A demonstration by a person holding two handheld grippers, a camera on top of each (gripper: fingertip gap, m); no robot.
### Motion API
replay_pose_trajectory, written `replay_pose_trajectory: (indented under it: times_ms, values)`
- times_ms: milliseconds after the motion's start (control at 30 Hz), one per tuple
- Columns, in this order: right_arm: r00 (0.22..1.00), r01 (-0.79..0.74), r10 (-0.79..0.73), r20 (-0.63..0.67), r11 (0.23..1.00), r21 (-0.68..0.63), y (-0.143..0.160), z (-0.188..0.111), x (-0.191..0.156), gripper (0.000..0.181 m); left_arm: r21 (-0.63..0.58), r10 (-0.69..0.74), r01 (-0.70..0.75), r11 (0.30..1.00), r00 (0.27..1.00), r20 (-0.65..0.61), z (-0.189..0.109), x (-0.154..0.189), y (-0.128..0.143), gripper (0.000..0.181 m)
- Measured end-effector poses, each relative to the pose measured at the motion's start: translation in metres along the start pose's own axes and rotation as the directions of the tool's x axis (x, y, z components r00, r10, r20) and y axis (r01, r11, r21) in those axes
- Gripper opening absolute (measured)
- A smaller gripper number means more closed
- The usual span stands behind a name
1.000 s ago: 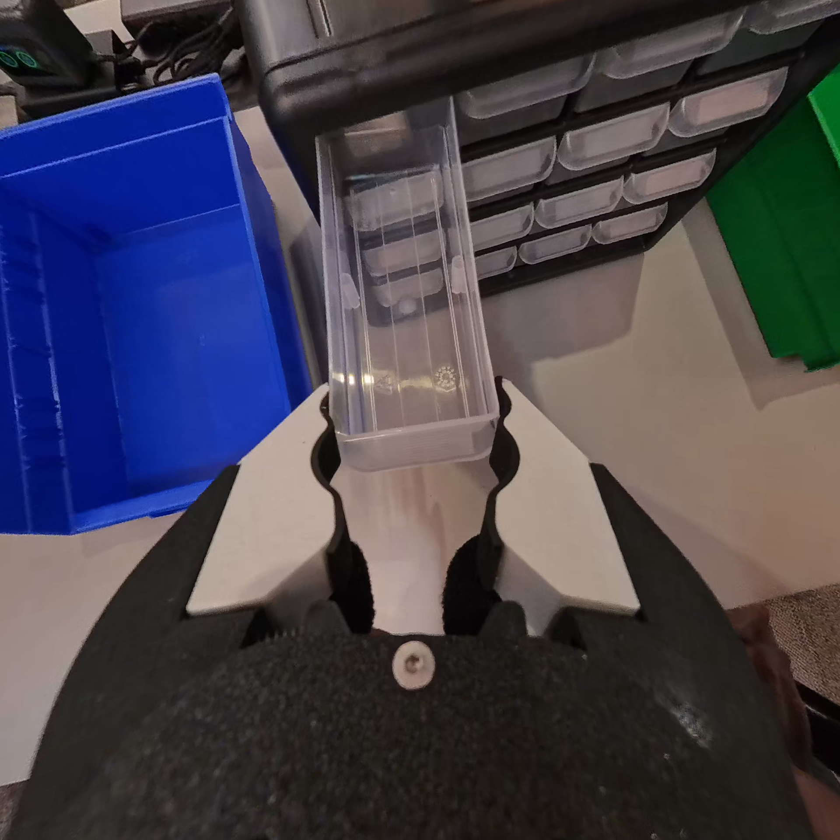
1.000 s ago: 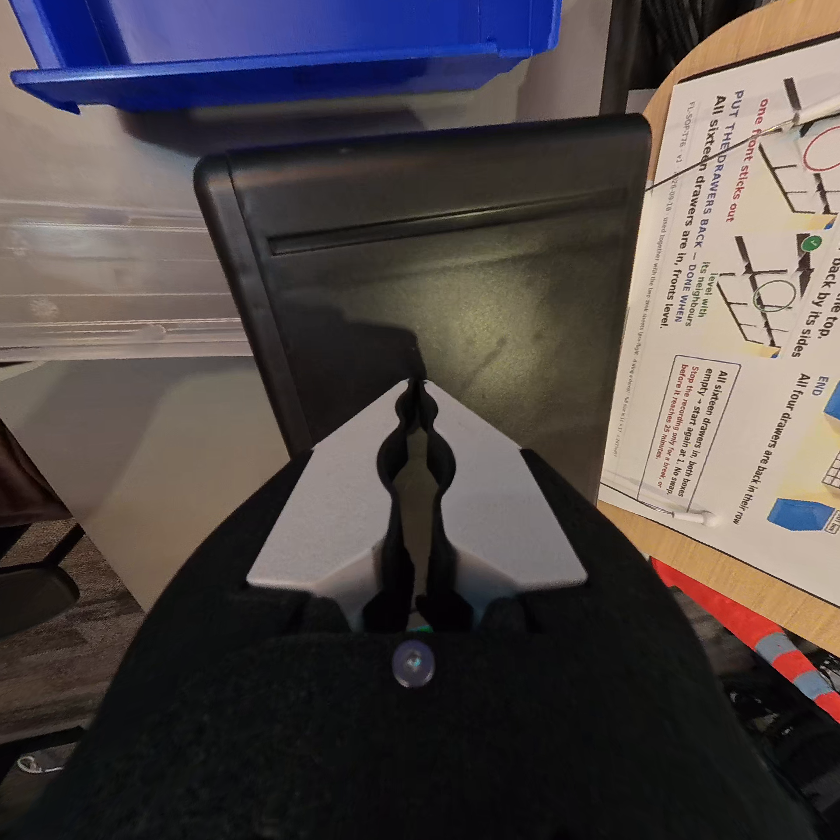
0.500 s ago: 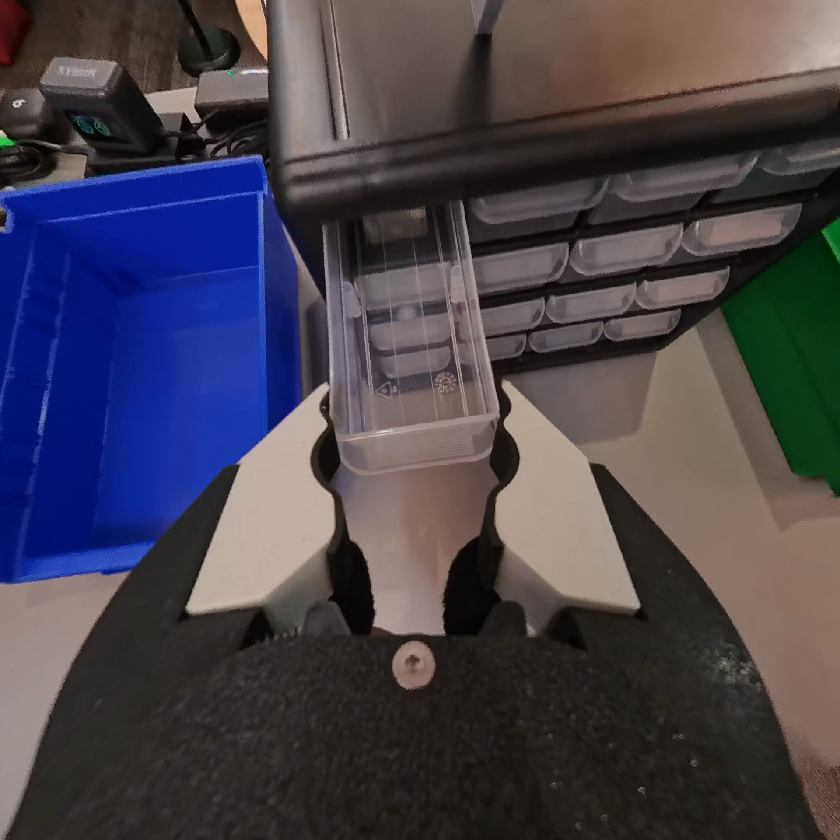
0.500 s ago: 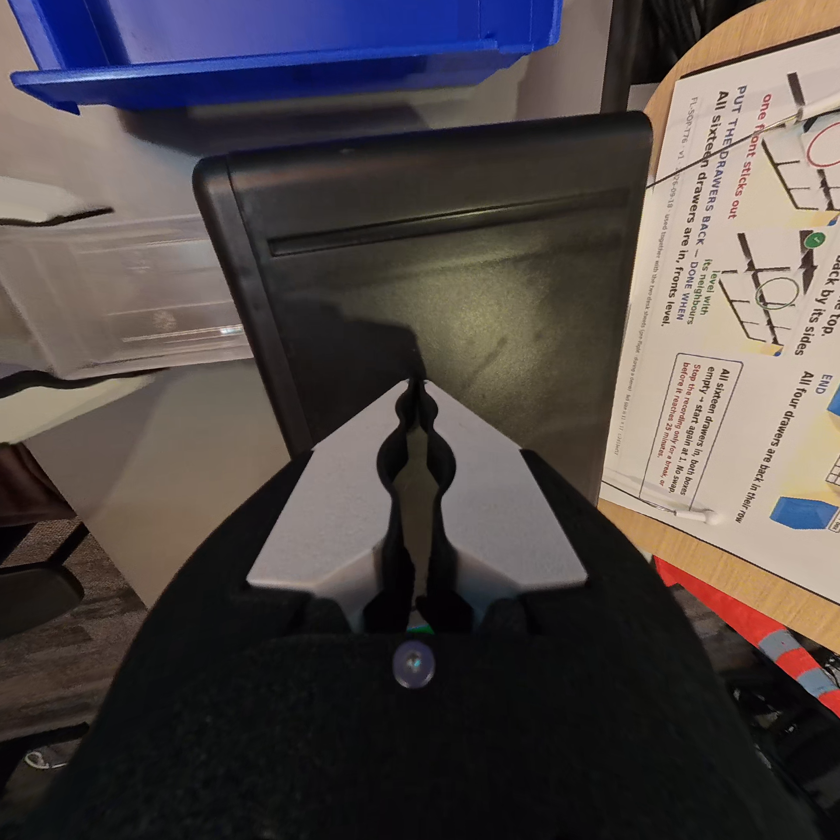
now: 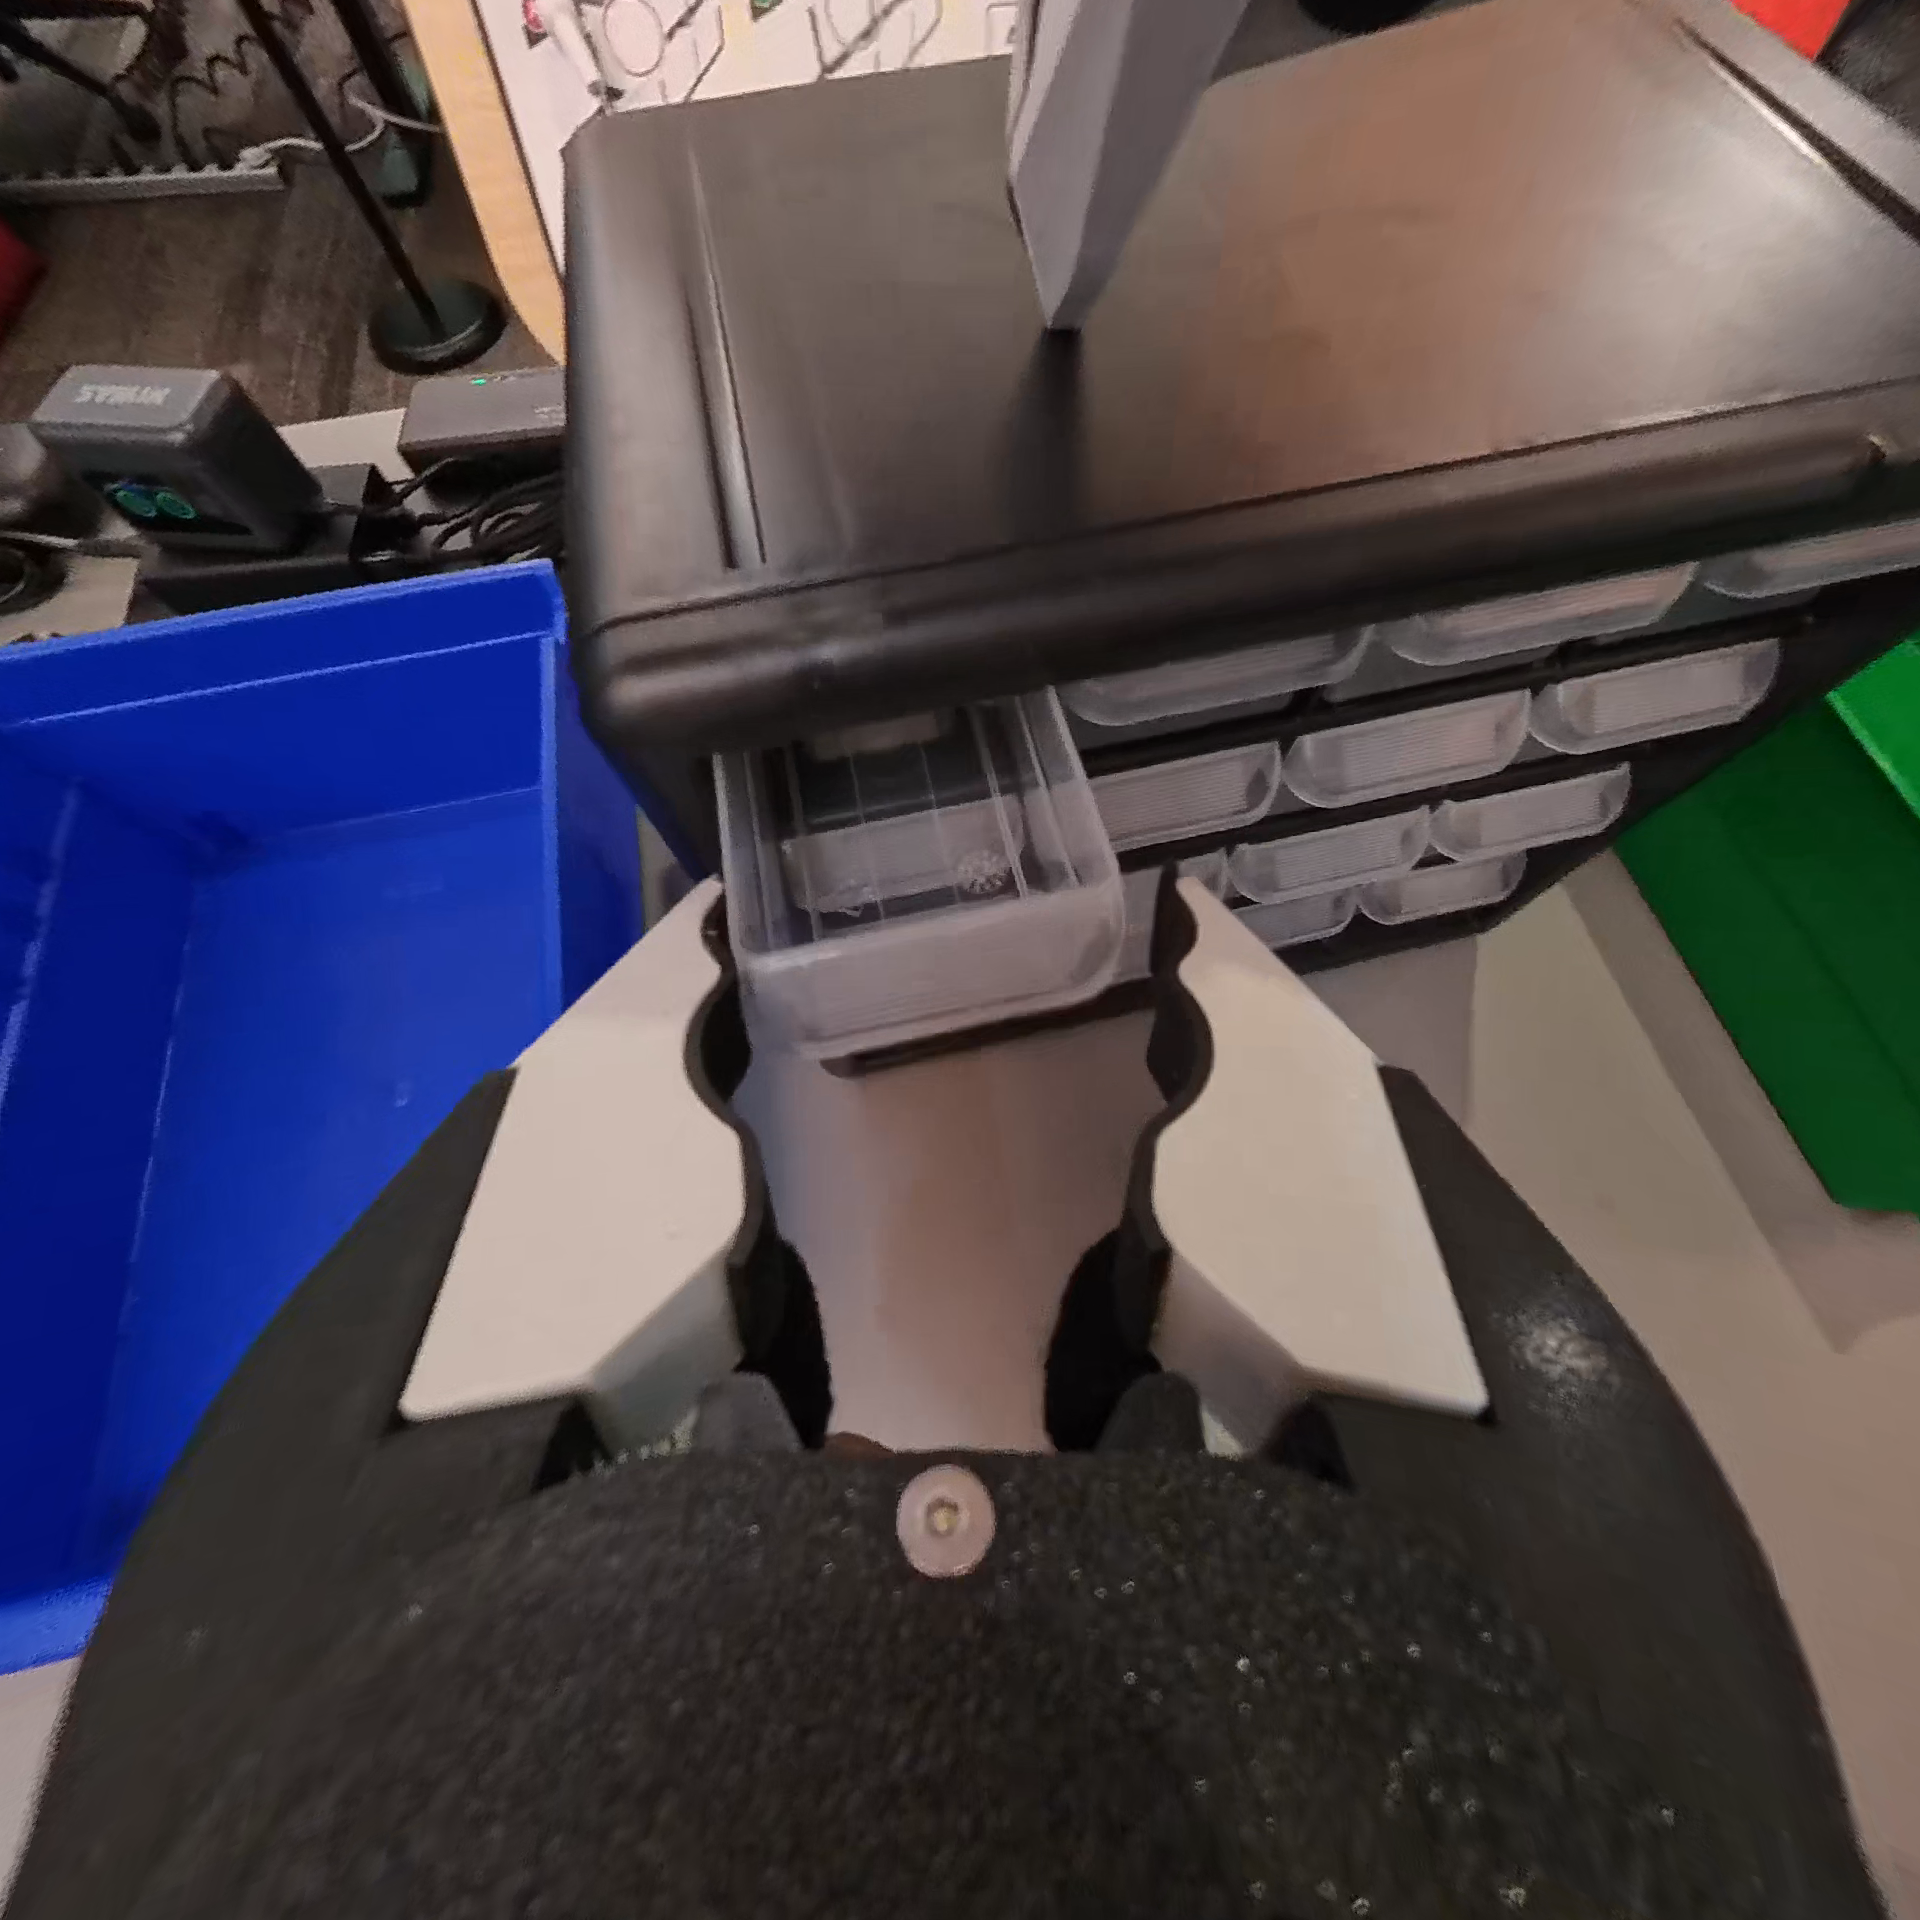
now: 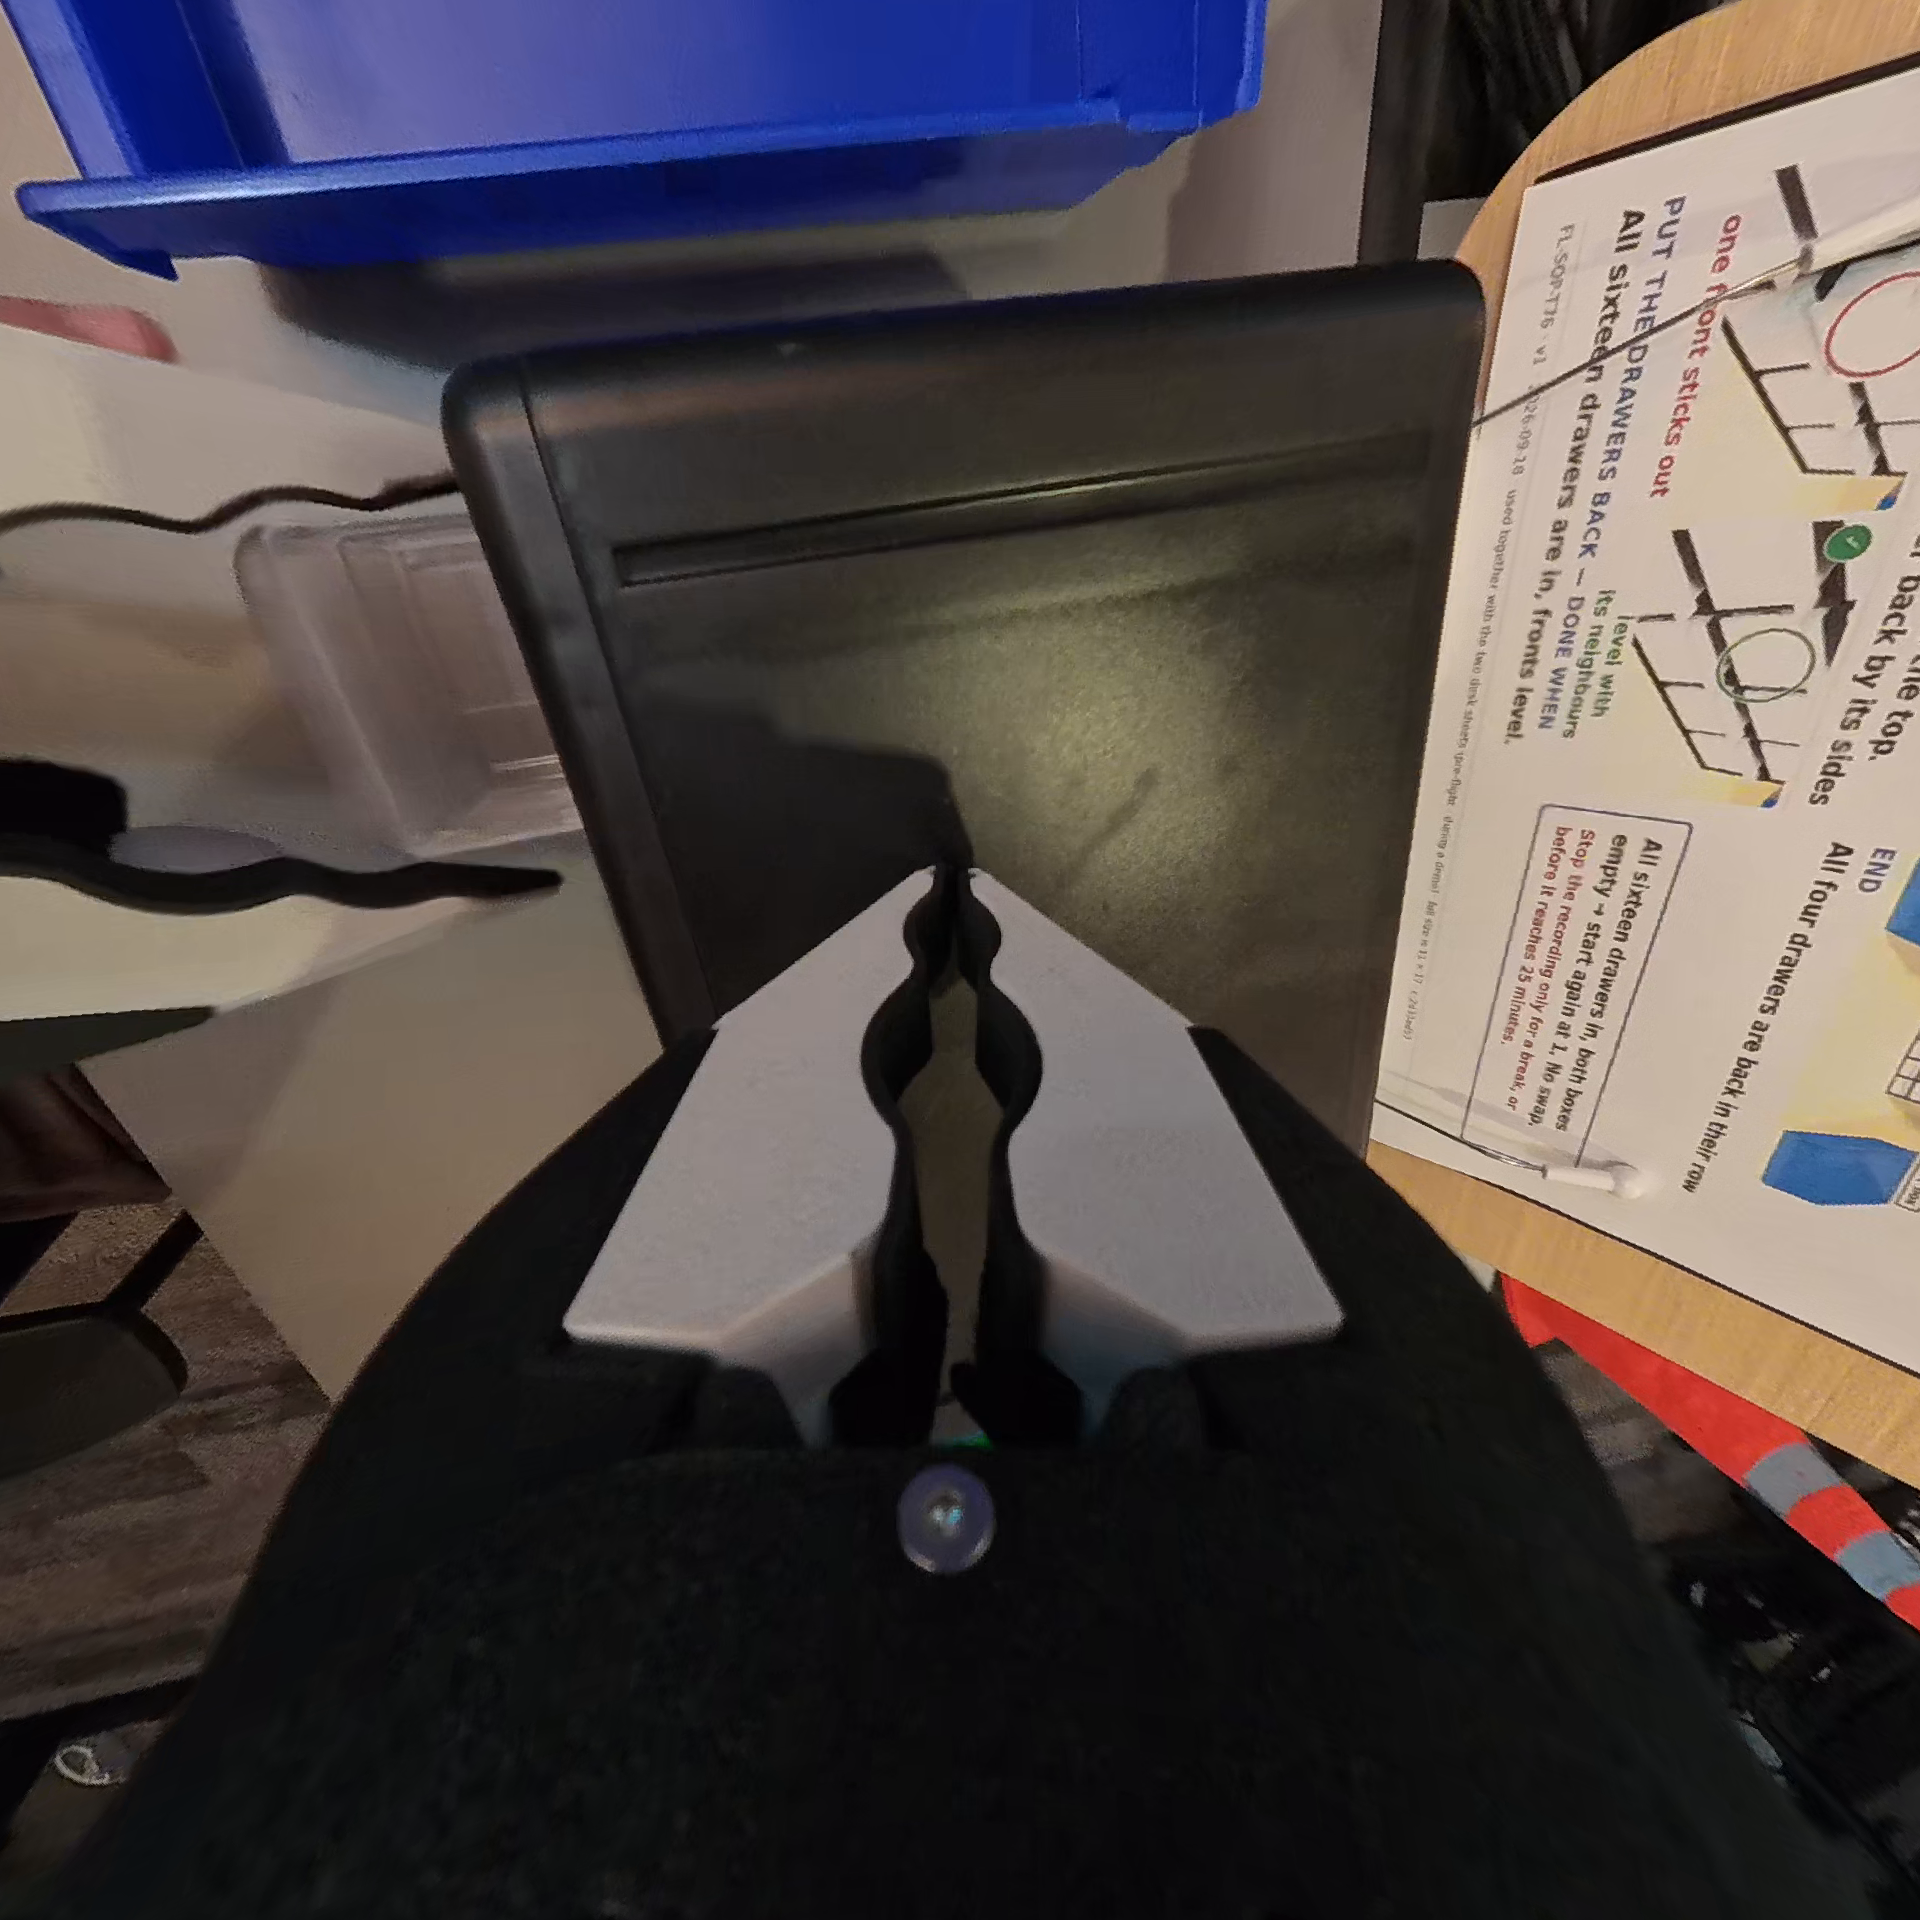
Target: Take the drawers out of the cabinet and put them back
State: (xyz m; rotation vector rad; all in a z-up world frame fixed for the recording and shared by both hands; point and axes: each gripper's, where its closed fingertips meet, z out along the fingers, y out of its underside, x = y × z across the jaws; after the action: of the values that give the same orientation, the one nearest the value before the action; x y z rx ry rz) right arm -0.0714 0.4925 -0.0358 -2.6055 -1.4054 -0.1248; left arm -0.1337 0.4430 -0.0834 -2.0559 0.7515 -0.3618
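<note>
Sliding deeper into the cabinet [image 5: 1247, 395], the drawer [image 5: 914, 935] leaves the left gripper [image 5: 948, 914] spread.

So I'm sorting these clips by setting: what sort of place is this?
Probably an office or lab set up for recording tasks. A black cabinet of small clear drawers stands on a pale table between a blue bin and a green bin; an instruction sheet lies on a wooden desk behind.

I am seeing the blue bin [image 5: 260, 935] standing close on the cabinet's [image 5: 1195, 436] left and the green bin [image 5: 1787, 935] on its right; bare table [image 5: 1403, 1091] lies in front between them.
</note>
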Motion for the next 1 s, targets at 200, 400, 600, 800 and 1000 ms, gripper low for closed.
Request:
replay_pose_trajectory:
  times_ms: [200,400,600,800,1000]
  values:
    - [1.0,0.0,0.0,0.011,1.0,-0.005,0.0,0.0,0.0,0.0,0.173,0.028,-0.031,0.984,0.999,0.019,-0.041,0.0,0.018,0.052]
    - [1.0,0.001,-0.001,0.007,0.999,-0.052,0.0,0.0,0.0,0.0,0.283,0.011,-0.009,0.959,1.0,-0.007,-0.031,0.003,0.014,0.016]
    - [1.0,0.003,-0.002,0.007,0.988,-0.153,0.001,0.0,0.0,0.0,0.305,-0.051,0.061,0.95,0.998,-0.041,-0.004,-0.002,0.002,0.02]
    - [0.999,-0.016,0.024,0.045,0.985,-0.172,0.001,0.0,0.0,0.0,0.331,-0.089,0.108,0.937,0.993,-0.073,0.014,-0.005,-0.013,0.022]
    - [0.996,-0.042,0.052,0.075,0.991,-0.128,0.001,0.0,-0.001,0.0,0.338,-0.023,0.051,0.94,0.996,-0.087,0.017,0.005,-0.016,0.022]
